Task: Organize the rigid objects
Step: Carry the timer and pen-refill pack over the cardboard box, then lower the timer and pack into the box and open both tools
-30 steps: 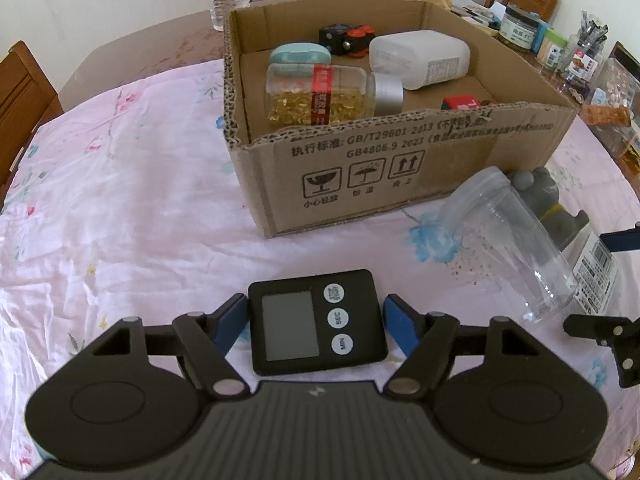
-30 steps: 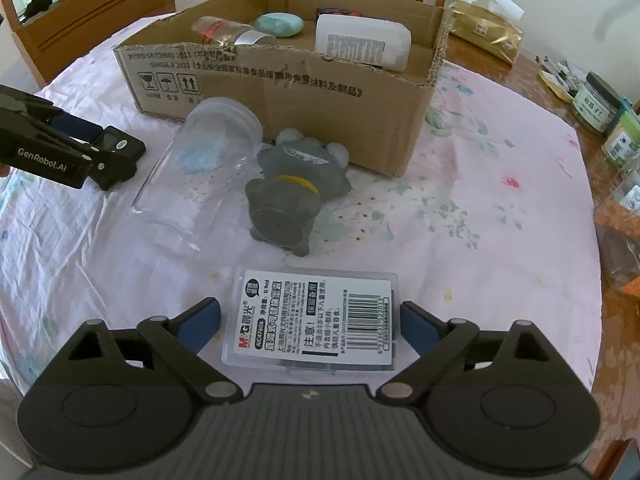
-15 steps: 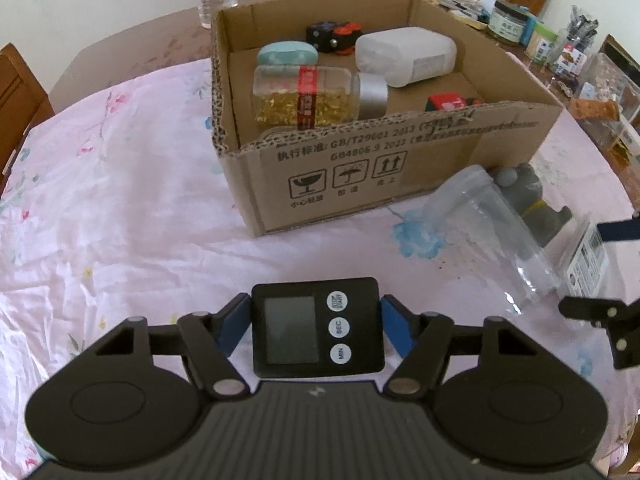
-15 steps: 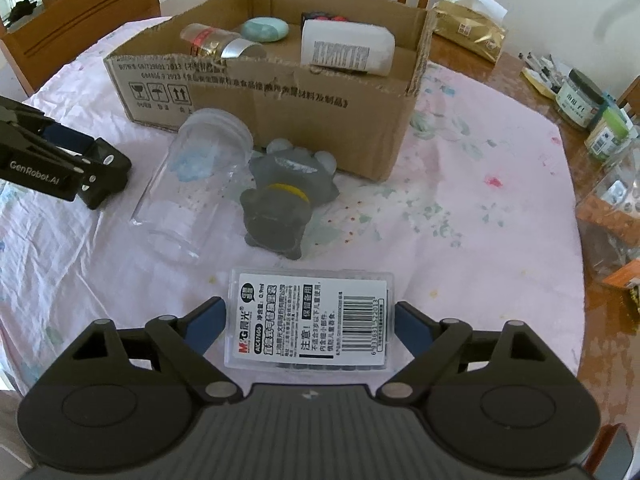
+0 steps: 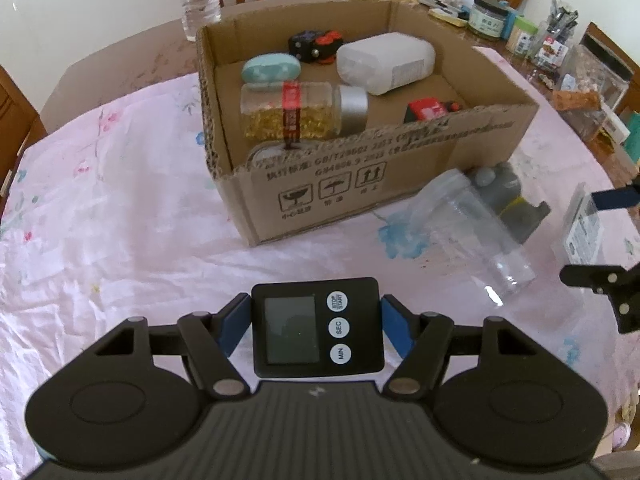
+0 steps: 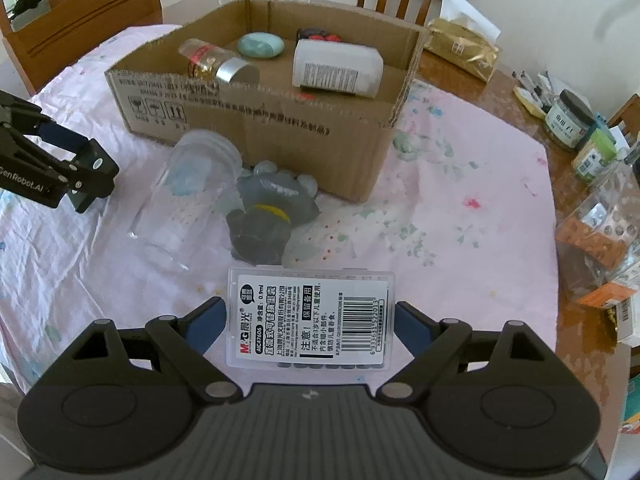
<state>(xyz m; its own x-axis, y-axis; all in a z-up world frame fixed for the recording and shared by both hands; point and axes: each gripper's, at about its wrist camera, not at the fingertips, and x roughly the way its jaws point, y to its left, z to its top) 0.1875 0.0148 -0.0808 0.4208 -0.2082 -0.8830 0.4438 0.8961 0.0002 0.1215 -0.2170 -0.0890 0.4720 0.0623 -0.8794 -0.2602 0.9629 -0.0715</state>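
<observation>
Holding stuff in both hands right now. Left gripper [image 5: 315, 334] has its jaws pinched onto the sides of a black digital timer [image 5: 316, 330], screen and three round buttons facing up, blue pads [image 5: 234, 330] touching both edges after just closing in on it. Right gripper [image 6: 310, 320] has just narrowed too, and sits fairly wide around a clear plastic refill case [image 6: 310, 318] with a barcode label; pads look pressed on its short ends, though the right one is a bit hard to judge.

From the right wrist view, the cardboard box [image 6: 256, 120] is at 12 o'clock on the pink floral tablecloth [image 6: 460, 208], already holding a glass jar [image 6: 214, 62], a teal oval case [image 6: 261, 45] and a white bottle [image 6: 336, 68]. Just in front of the box, at about 11 o'clock, an empty clear jar [image 6: 188, 196] lies on its side, touching a grey toy [image 6: 268, 216].
</observation>
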